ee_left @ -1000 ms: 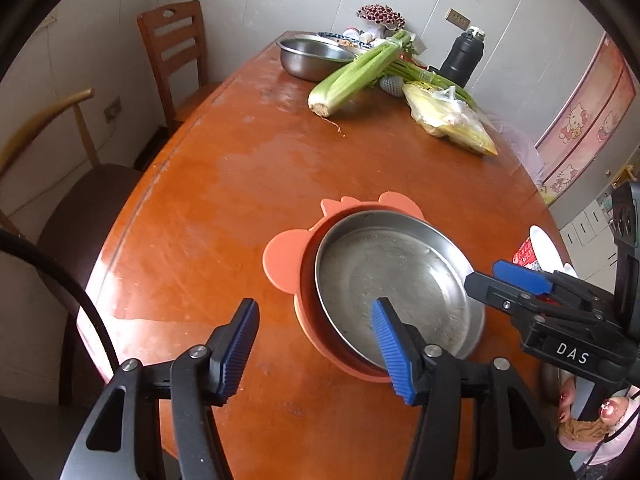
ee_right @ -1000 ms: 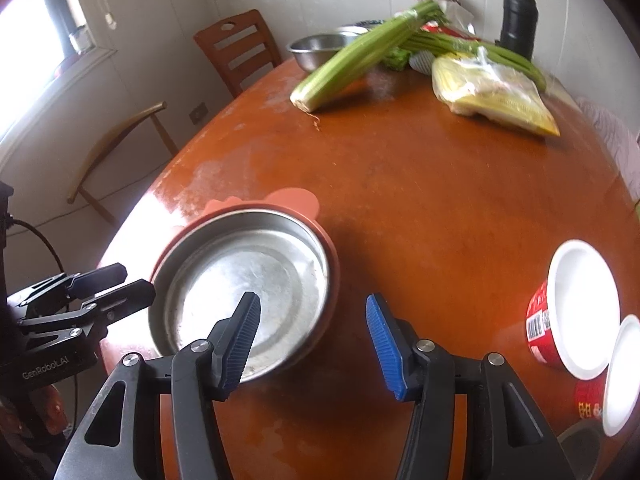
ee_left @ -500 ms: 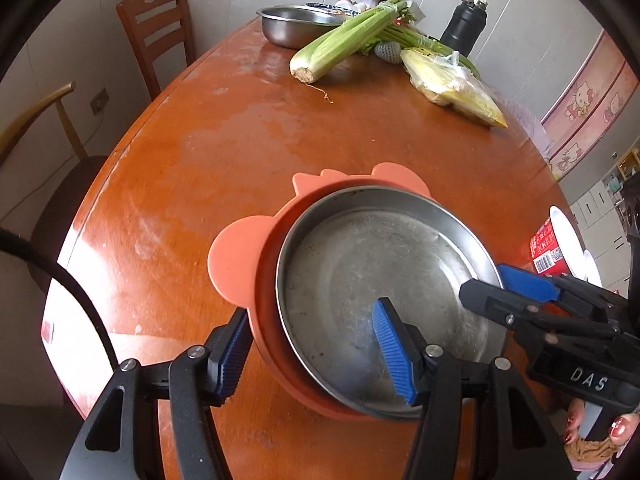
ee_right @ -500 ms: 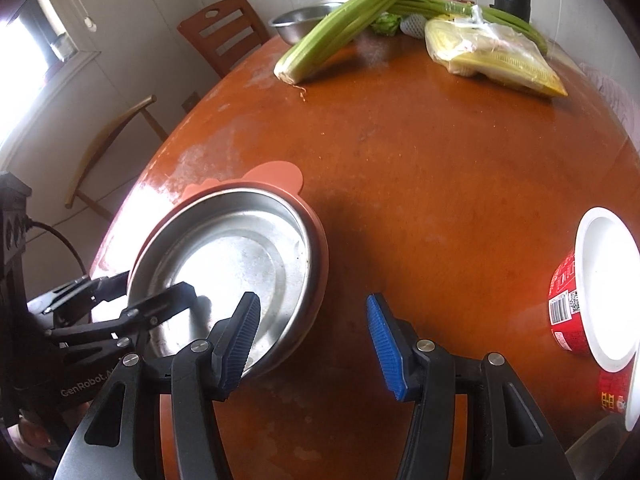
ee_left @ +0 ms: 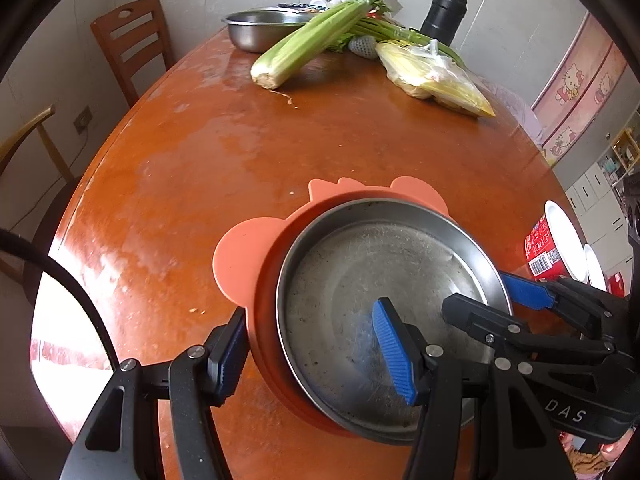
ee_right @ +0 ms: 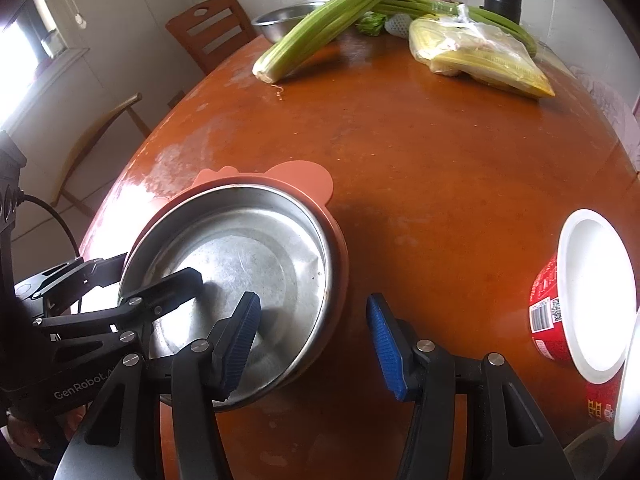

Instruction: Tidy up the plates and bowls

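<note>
- A shallow steel plate [ee_left: 384,304] sits nested inside an orange silicone bowl [ee_left: 248,256] that has rounded ear-shaped tabs on its rim; the pair rests on the near part of the table, toward its left edge as seen from the right wrist view.
- The left gripper [ee_left: 312,352] straddles the near-left rim of the stack: one blue-padded finger is outside the orange wall, the other is over the steel plate's floor. The jaws stand apart, and the pads do not visibly press on either rim.
- The right gripper [ee_right: 312,344] straddles the opposite rim: its left finger is inside the plate, its right finger is over bare table outside the bowl. These jaws also stand apart, with a clear gap to the rim on the outer side.
- Each gripper's black frame shows in the other's view, both low over the plate.
- The round wooden table [ee_right: 420,160] is reddish-brown and glossy, with pale worn patches.
- To the right of the stack, well apart from it, stands a red instant-noodle cup [ee_right: 552,312] with a white lid, and a second one is at the frame edge beside it.
- At the far end lie a celery bunch [ee_left: 312,44], a clear bag of yellow food [ee_left: 436,76], a steel mixing bowl [ee_left: 260,30] and a black flask [ee_left: 444,12].
- Wooden chairs [ee_left: 132,44] stand along the table's left side.
</note>
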{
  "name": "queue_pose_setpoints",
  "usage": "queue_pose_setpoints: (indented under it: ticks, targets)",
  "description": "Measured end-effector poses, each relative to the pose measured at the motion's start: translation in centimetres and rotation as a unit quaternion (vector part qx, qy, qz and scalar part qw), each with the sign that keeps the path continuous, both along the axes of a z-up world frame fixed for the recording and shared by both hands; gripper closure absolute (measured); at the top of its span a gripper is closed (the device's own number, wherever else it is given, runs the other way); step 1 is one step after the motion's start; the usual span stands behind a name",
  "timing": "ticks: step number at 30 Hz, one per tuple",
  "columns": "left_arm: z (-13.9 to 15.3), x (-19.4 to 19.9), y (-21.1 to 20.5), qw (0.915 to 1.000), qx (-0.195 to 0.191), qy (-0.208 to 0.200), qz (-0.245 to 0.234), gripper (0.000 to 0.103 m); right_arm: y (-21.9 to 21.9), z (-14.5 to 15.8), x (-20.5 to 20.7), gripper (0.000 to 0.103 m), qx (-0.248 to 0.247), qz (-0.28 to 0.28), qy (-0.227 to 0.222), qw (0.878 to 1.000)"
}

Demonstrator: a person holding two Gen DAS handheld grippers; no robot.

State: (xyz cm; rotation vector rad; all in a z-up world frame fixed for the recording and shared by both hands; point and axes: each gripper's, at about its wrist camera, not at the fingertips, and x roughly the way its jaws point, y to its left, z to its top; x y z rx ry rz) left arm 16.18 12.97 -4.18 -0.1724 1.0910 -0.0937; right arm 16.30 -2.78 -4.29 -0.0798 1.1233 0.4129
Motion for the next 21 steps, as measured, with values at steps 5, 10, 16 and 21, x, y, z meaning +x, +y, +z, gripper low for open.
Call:
queue_pose_setpoints:
  ticks: [5, 10, 16, 21]
  targets:
    - [0.0, 0.6, -0.9, 1.0000, 0.001, 0.000, -0.009, 0.044, -0.8, 0.0, 0.2, 0.046, -0.005, -0.009, -0.006, 1.000]
    - [0.0, 1.2, -1.8, 0.9999, 0.002, 0.000, -0.017, 0.044, -1.5, 0.0, 0.2, 0.046, -0.013, -0.018, -0.012, 1.000]
    - [-0.1, 1.7, -2.3, 0.9997, 0.004, 0.000, -0.022, 0.044, -2.0, 0.0, 0.5, 0.046, -0.014, -0.027, -0.013, 0.999]
    - [-0.1, 1.8, -2.5, 0.9997, 0.006, 0.000, -0.026, 0.044, -2.2, 0.0, 0.5, 0.046, -0.011, -0.034, -0.011, 0.999]
